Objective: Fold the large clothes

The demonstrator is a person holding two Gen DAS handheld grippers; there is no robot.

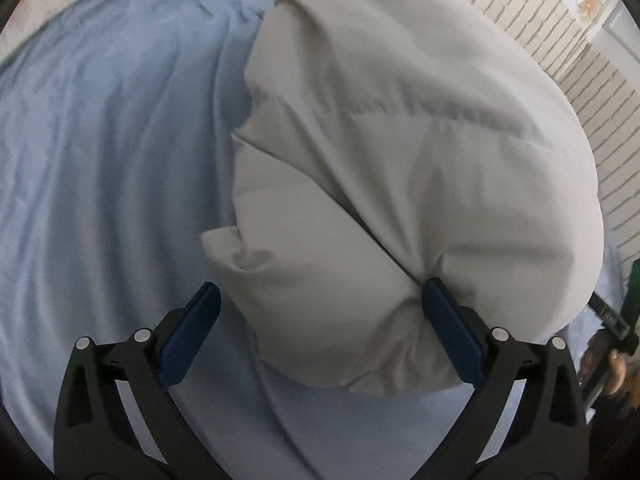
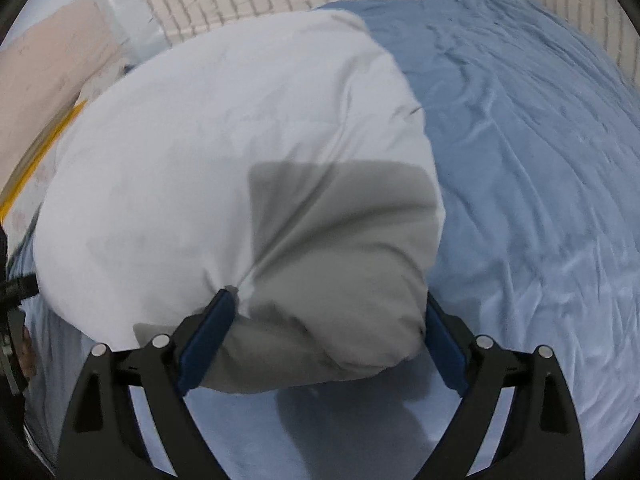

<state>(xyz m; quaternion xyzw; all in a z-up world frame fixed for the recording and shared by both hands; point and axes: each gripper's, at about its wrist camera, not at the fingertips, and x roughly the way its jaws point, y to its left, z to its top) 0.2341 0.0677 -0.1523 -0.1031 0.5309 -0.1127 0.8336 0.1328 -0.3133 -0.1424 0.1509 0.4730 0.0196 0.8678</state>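
A bulky white padded garment (image 1: 400,152) lies folded over on a blue bedsheet (image 1: 100,160). My left gripper (image 1: 320,300) has its jaws wide apart with the garment's near corner bulging between the blue pads (image 1: 448,320). In the right wrist view the same white garment (image 2: 224,168) fills the centre, and my right gripper (image 2: 328,316) has its jaws wide apart around the garment's other near end, both pads (image 2: 208,332) against the fabric. The garment's far side is hidden behind its own bulk.
The wrinkled blue bedsheet (image 2: 520,200) stretches to the side of the garment. A white brick-patterned wall (image 1: 560,40) stands behind the bed. The other gripper and hand (image 1: 612,328) show at the right edge. A yellow-edged surface (image 2: 36,160) lies at the left.
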